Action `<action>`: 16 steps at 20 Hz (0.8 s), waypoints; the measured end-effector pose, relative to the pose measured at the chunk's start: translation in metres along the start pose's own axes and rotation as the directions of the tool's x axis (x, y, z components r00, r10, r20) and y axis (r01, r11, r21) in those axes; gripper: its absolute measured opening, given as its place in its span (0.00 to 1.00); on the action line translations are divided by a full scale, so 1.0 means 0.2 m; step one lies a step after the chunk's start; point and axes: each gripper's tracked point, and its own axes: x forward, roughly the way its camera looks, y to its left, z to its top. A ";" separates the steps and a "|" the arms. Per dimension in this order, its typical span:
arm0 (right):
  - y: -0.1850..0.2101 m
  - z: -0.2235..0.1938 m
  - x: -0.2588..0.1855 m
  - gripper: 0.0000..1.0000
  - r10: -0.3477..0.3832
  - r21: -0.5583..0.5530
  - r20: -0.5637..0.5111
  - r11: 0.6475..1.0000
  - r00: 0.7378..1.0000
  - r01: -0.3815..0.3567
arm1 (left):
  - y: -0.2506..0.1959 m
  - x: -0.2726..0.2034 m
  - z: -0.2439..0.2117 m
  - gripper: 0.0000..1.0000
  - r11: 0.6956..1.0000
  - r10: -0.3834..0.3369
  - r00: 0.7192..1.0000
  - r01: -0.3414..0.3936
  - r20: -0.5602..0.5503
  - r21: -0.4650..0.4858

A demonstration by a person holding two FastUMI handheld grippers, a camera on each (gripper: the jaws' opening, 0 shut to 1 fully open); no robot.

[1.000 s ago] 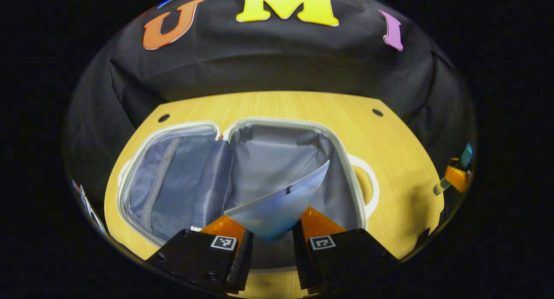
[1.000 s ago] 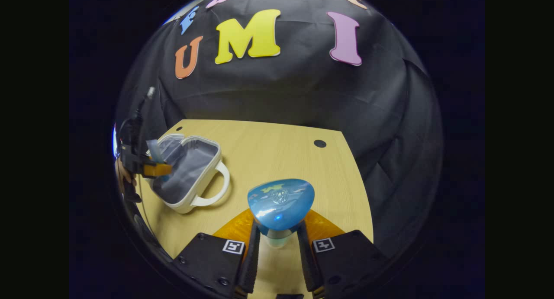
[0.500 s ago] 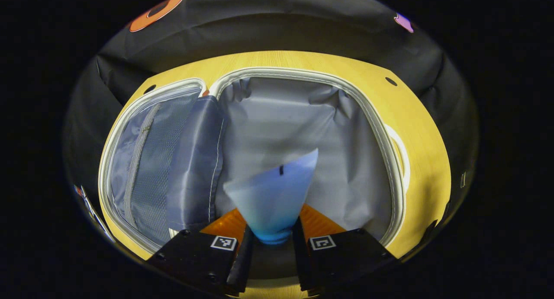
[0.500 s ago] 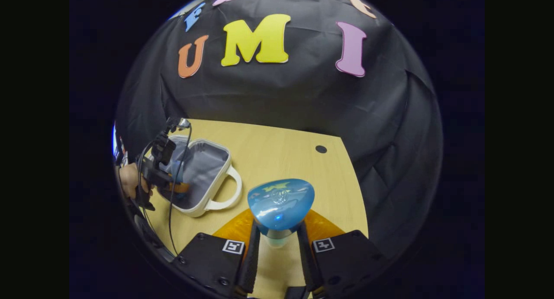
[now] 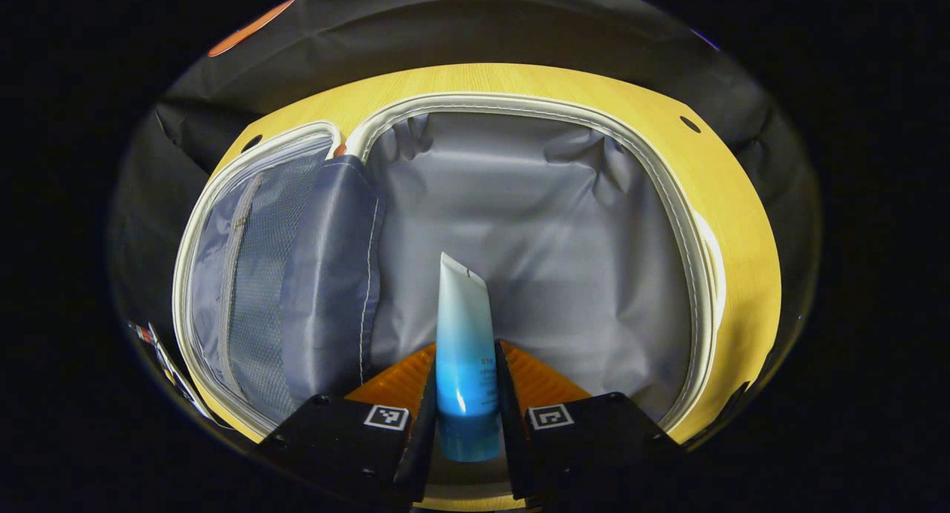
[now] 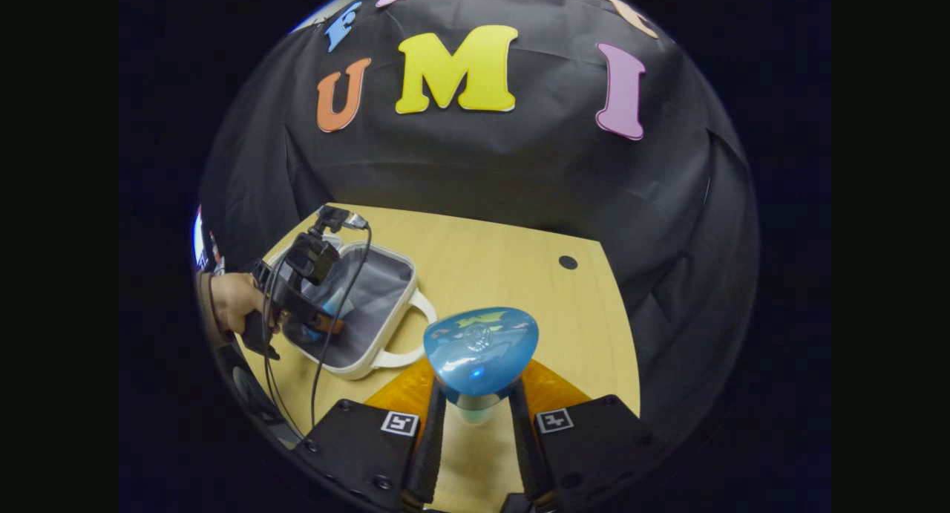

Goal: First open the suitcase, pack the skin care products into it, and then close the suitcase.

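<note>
Left gripper view had the left tool (image 5: 466, 394) clamped on a blue tube (image 5: 464, 350), poised over the open suitcase (image 5: 534, 223) for release. The right tool (image 6: 475, 416) gripped a blue bottle (image 6: 481, 348) above the surface (image 6: 505, 275), apparently awaiting its turn.

Open suitcase (image 5: 698, 223), blue tube (image 5: 464, 350) inside.

Table (image 6: 490, 268): light wood-grain top, which we see with small dark round holes near its far corners; on it rests one open suitcase (image 6: 371, 364), white-rimmed, grey-lined, lying flat with both halves spread; we place its white handle (image 6: 415, 335) on the side toward the table's middle, touching the wood; the suitcase sits at the table's left part.
</note>
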 end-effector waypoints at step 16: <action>0.75 0.13 0.50 0.40 0.192 0.020 -0.124 0.981 0.974 -0.191 | 0.25 -0.97 0.26 0.89 0.997 0.015 0.758 0.039 0.652 -0.068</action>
